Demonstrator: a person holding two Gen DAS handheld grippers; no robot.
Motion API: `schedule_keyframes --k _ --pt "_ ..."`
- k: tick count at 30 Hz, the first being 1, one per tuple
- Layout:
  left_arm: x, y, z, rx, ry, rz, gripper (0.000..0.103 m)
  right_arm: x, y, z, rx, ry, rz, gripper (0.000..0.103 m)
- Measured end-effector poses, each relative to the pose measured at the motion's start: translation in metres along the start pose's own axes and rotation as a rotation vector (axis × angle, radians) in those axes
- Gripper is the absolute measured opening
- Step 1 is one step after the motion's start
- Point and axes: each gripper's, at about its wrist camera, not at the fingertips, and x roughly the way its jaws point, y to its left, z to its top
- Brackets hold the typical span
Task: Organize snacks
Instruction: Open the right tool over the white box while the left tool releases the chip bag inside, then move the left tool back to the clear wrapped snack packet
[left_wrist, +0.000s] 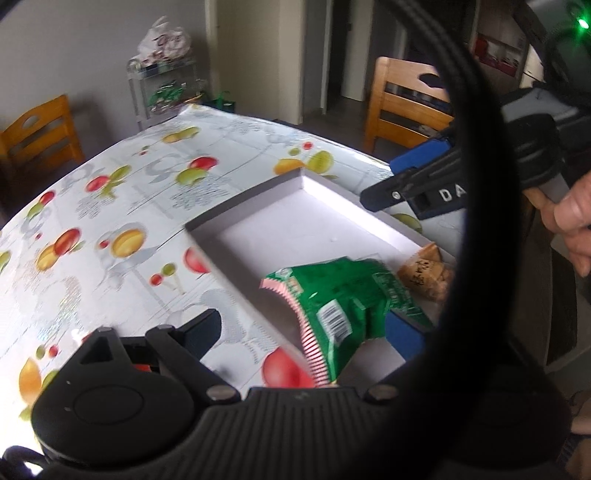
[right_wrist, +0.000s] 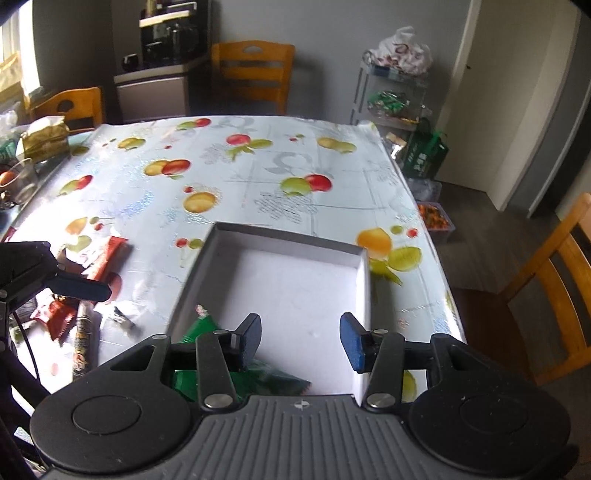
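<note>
A shallow white box (left_wrist: 243, 206) (right_wrist: 288, 234) lies on the fruit-print tablecloth (right_wrist: 258, 177). Inside it lies a green snack packet (left_wrist: 343, 295) (right_wrist: 205, 328) with a pink serrated edge, and beside it a small brown packet (left_wrist: 424, 275). My left gripper (left_wrist: 304, 332) is open wide over the box's near corner; the green packet lies loose between its fingers, with no pad pressing on it. My right gripper (right_wrist: 301, 339) hangs open above the box floor with nothing between its pads. In the left wrist view, the right gripper (left_wrist: 424, 177) shows over the box's far side, held by a hand (left_wrist: 572, 221).
Loose snacks lie left of the box: red packets (right_wrist: 107, 258), a dark stick packet (right_wrist: 83, 343), a small silver one (right_wrist: 122, 317). A gold bag (right_wrist: 44, 138) and a glass (right_wrist: 18, 181) sit far left. Wooden chairs (right_wrist: 554, 280) ring the table. A black cable (left_wrist: 465, 184) crosses the left view.
</note>
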Motion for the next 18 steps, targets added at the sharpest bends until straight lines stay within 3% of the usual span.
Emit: schedule_keyframes --k 3,18 --pt "-0.008 0.008 -0.005 -0.028 0.0 0.03 0.096 0.0 0.011 0.002 -0.007 -0.007 0.025 0.055" --pt "-0.053 0.062 -0.046 -0.203 0.009 0.158 0.096 0.006 0.072 0.01 -0.089 -0.011 0.145 0.057"
